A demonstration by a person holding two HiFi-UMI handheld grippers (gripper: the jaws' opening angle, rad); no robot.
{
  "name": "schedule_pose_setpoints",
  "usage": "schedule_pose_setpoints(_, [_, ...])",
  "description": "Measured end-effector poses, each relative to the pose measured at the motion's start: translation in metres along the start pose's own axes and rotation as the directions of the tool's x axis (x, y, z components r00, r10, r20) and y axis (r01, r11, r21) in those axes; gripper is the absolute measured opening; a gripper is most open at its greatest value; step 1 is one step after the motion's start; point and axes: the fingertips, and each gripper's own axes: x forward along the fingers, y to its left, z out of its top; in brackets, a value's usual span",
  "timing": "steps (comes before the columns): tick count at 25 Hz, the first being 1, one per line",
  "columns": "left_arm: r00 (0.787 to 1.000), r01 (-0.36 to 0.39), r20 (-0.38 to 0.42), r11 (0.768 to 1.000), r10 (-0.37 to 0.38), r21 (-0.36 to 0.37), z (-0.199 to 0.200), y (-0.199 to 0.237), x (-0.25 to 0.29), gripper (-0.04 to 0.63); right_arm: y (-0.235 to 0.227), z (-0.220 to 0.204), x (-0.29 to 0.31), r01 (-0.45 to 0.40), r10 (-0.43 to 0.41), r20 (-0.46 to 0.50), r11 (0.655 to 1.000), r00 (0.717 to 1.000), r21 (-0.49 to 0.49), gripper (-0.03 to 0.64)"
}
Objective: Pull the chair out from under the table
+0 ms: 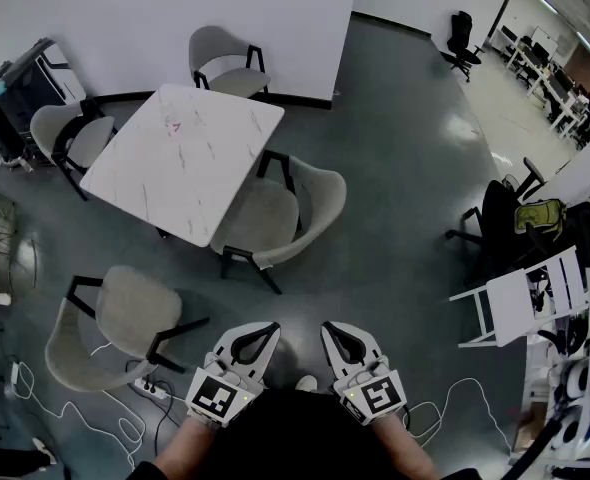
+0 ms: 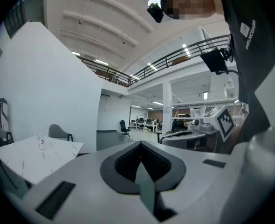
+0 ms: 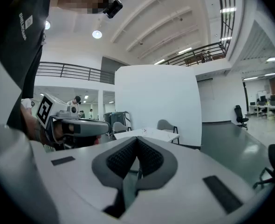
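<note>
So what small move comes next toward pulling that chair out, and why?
Probably step toward the nearest chair tucked at the white table: both the left claw and right claw are shut, empty and well short of it.

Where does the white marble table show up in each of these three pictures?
Head view: the white table is at upper left.
Left gripper view: it is at lower left, near the edge.
Right gripper view: it is small, near the centre.
Shared landmark: the white wall behind it.
</note>
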Motion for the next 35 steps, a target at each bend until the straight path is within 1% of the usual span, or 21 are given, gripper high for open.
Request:
schedule_pose_setpoints(5, [1.000, -0.008, -0.012, 1.000, 0.008, -0.016, -0.003, 0.005, 0.001, 0.005, 0.002, 0.002, 0.009, -0.014, 0.014, 0.003, 1.000, 1.000, 0.007, 0.012])
schedule_pose_setpoints(10, [1.000, 0.003, -0.026, 1.000, -0.003, -0.007, -0.008, 0.005, -0.005, 0.005, 0.009, -0.001, 0.011, -0.014, 0.014, -0.011, 1.000, 1.000, 0.014, 0.011])
schedule_pose_setpoints(16, [0.999, 0.022, -0.035, 1.000, -0.022, -0.010, -0.014, 0.012, -0.019, 0.005, 0.020, -0.007, 0.017, 0.014, -0.013, -0.019, 0.998, 1.000, 0.054, 0.012])
schedule_pose_setpoints(19, [0.998, 0.039, -0.044, 0.999, -0.038, 0.003, -0.018, 0.022, -0.029, 0.005, 0.025, -0.010, 0.025, 0.042, -0.040, -0.026, 0.996, 0.999, 0.078, 0.012])
schedule_pose_setpoints(23, [0.996, 0.064, -0.058, 0.998, -0.064, -0.004, -0.027, 0.036, -0.043, 0.005, 0.038, -0.014, 0.036, 0.069, -0.066, -0.037, 0.994, 0.997, 0.089, 0.012])
schedule_pose_setpoints(27, [0.994, 0.087, -0.074, 0.996, -0.085, 0.025, -0.038, 0.045, -0.055, 0.005, 0.050, -0.022, 0.045, 0.091, -0.086, -0.056, 0.992, 0.995, 0.091, 0.012])
schedule_pose_setpoints(31, [0.991, 0.104, -0.092, 0.994, -0.101, 0.020, -0.047, 0.054, -0.060, 0.005, 0.056, -0.026, 0.060, 0.094, -0.087, -0.068, 0.991, 0.994, 0.099, 0.012])
schedule_pose_setpoints(35, [0.990, 0.102, -0.103, 0.995, -0.100, 0.013, -0.052, 0.068, -0.055, 0.006, 0.051, -0.026, 0.080, 0.084, -0.077, -0.069, 0.992, 0.995, 0.097, 0.012])
